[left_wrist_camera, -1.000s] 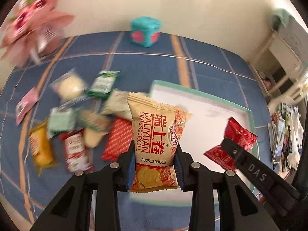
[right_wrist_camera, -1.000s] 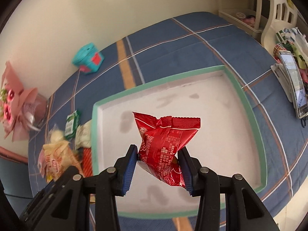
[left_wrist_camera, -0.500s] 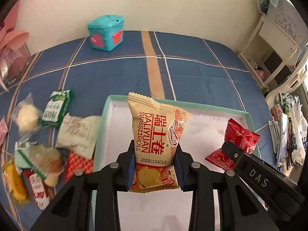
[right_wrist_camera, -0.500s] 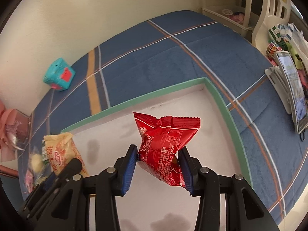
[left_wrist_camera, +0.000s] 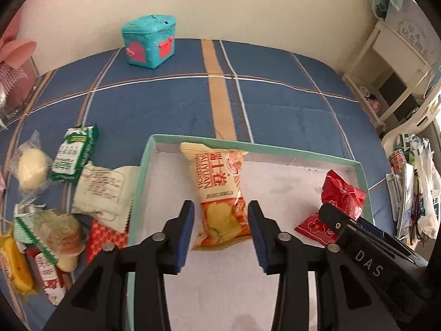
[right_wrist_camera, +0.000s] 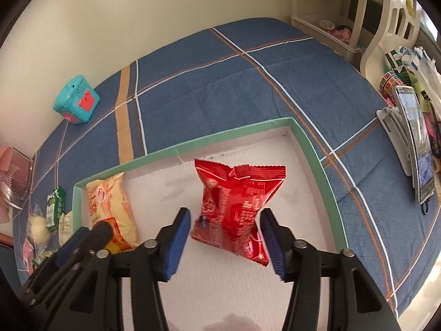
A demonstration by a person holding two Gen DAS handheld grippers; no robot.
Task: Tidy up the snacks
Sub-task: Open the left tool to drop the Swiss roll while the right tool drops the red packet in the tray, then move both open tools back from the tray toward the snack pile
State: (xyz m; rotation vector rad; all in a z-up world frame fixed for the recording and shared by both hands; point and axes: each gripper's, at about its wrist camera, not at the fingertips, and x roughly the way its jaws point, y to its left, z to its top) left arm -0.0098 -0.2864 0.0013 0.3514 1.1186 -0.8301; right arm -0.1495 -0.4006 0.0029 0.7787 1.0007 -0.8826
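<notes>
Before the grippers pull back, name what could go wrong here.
The right gripper has just been opening, but its right pad still seems to touch the red packet, so withdrawing might drag it. The left gripper straddles the Swiss roll packet; a tilted retreat could flip it against the tray wall.

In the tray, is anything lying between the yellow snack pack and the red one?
No: only bare white tray floor separates the yellow pack from the red pack, clearest in the right wrist view.

yellow snack (left_wrist_camera: 15, 269) cut off left.
</notes>
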